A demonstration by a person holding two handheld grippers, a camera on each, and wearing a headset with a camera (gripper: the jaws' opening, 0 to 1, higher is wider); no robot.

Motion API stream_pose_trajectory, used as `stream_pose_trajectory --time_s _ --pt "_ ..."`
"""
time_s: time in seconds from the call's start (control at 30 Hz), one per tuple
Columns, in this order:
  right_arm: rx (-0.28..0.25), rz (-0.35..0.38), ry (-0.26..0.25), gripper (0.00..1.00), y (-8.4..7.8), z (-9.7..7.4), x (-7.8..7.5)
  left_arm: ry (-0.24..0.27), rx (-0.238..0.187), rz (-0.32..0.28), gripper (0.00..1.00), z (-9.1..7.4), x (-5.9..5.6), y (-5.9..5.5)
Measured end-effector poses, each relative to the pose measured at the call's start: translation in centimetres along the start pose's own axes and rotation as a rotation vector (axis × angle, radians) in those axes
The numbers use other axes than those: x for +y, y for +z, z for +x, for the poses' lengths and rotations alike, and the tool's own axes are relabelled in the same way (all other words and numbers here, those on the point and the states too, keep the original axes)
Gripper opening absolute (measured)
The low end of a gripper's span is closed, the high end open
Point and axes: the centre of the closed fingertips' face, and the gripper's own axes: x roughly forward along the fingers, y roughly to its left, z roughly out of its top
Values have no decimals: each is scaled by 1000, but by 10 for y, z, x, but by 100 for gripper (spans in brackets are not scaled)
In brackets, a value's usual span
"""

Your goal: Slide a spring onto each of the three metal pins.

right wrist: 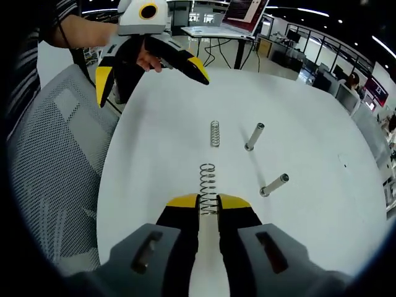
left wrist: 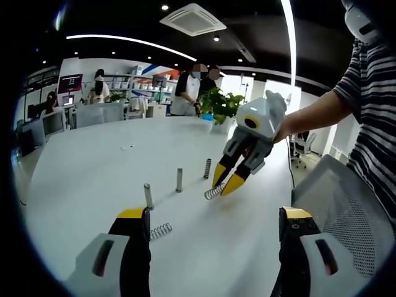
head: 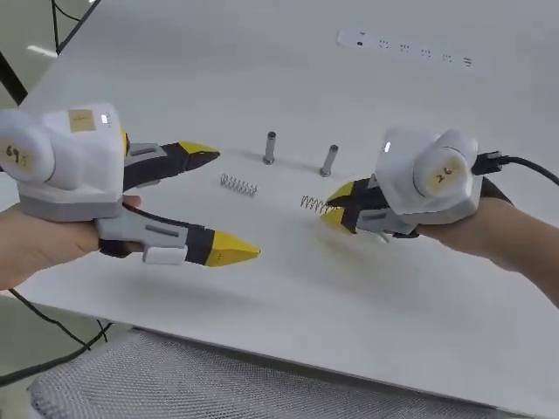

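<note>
My right gripper (head: 336, 206) (right wrist: 209, 201) is shut on one end of a spring (head: 313, 204) (right wrist: 208, 184), which sticks out past its yellow tips just above the white table (head: 288, 288). My left gripper (head: 225, 205) (left wrist: 213, 213) hovers open with nothing between its jaws. A second spring (head: 238, 184) (left wrist: 161, 231) (right wrist: 215, 133) lies loose on the table between the grippers. Two bare metal pins (head: 270, 147) (head: 329, 160) stand upright behind the springs. The left gripper view has a third upright pin (left wrist: 207, 168) behind the right gripper (left wrist: 232, 179); it looks coiled, but I cannot tell.
A white power strip (head: 406, 48) lies at the table's far side. A grey mesh chair (head: 175, 375) (right wrist: 55, 154) stands at the near edge. A potted plant (left wrist: 219, 102) sits at the table's far end, with people beyond it.
</note>
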Motion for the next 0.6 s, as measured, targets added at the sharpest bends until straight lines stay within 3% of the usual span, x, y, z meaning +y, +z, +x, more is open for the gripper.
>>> stream_pose_trajectory --time_s 0.4,0.6 --pt "-30 -74 10 12 20 -22 8 -77 14 53 76 27 -10 3" --pt "-26 -118 25 12 22 -29 15 -115 7 74 71 42 -19 8"
